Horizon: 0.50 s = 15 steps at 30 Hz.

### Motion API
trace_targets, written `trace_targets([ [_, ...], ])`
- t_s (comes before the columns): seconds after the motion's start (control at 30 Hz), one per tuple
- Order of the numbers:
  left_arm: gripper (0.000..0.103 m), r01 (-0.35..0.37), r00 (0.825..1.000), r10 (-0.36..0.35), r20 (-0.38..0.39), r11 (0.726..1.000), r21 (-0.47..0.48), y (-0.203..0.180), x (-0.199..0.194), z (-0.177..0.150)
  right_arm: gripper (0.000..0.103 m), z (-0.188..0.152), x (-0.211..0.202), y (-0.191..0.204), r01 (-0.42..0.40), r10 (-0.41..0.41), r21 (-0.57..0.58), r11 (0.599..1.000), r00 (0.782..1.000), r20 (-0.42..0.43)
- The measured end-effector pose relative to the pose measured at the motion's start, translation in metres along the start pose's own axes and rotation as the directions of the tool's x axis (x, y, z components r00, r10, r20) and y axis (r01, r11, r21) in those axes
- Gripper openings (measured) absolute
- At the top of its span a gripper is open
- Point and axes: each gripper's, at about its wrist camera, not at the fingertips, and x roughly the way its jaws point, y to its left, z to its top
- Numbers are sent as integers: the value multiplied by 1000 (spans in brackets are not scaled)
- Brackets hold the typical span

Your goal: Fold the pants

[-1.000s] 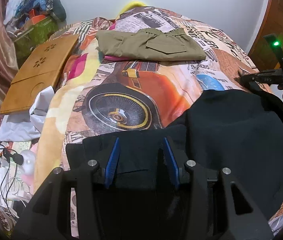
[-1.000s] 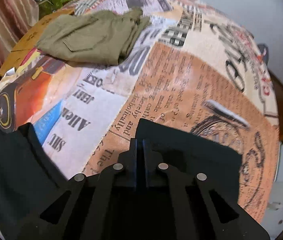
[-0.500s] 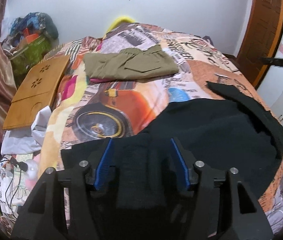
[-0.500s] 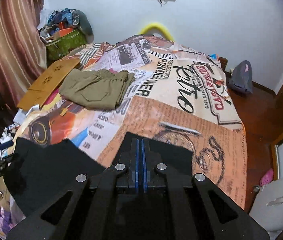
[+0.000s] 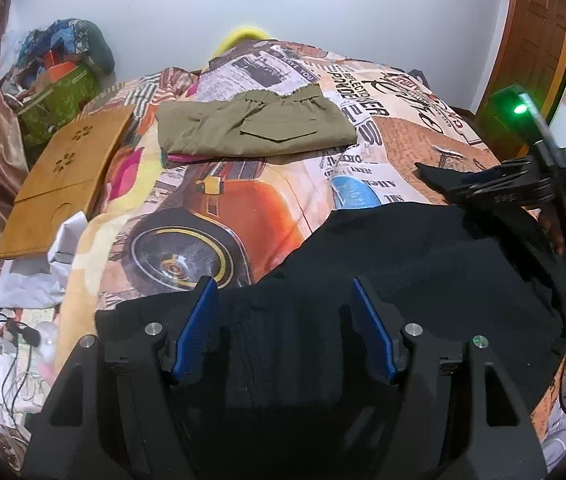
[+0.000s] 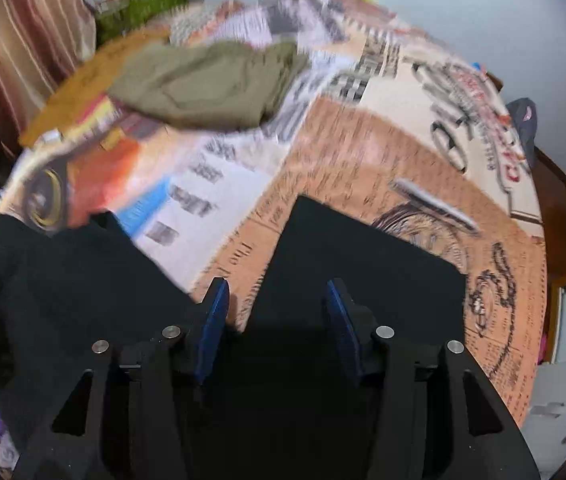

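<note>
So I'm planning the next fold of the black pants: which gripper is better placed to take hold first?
Probably the left gripper: its open jaws straddle the black pants, cloth between the pads. The right gripper is open too, at a corner, in a blurred view.

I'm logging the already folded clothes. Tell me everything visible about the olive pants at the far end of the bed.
The olive pants lie folded into a flat, wide rectangle on the printed bedcover, beyond the black pants. They look like thin woven cotton. A gathered elastic waistband runs along the far edge, and a flapped pocket faces up near the middle. Something pink peeks out beneath the near left corner. No tool touches them. The right wrist view shows them blurred.
</note>
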Motion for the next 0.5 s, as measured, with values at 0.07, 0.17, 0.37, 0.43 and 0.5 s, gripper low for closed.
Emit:
trace_targets([
  [0.07,68,2,1000,-2,-4,1000,-6,2,7,0,46,5,15,-7,-17,17,2,1000,999,-34],
  [0.17,68,0,1000,0,-9,1000,-13,4,15,0,38,13,26,-22,-57,60,50,997,995,-77],
  [0.37,68,-2,1000,2,5,1000,-1,4,17,-1,9,9,32,-16,7,-6,7,1000,998,-70],
  [0.43,68,-2,1000,2,9,1000,-3,4,16,0,7,9,30,-14,20,-20,10,1000,998,-58],
  [0.5,68,-3,1000,3,11,1000,-2,4,13,0,5,7,22,-15,27,-26,17,999,999,-35],
])
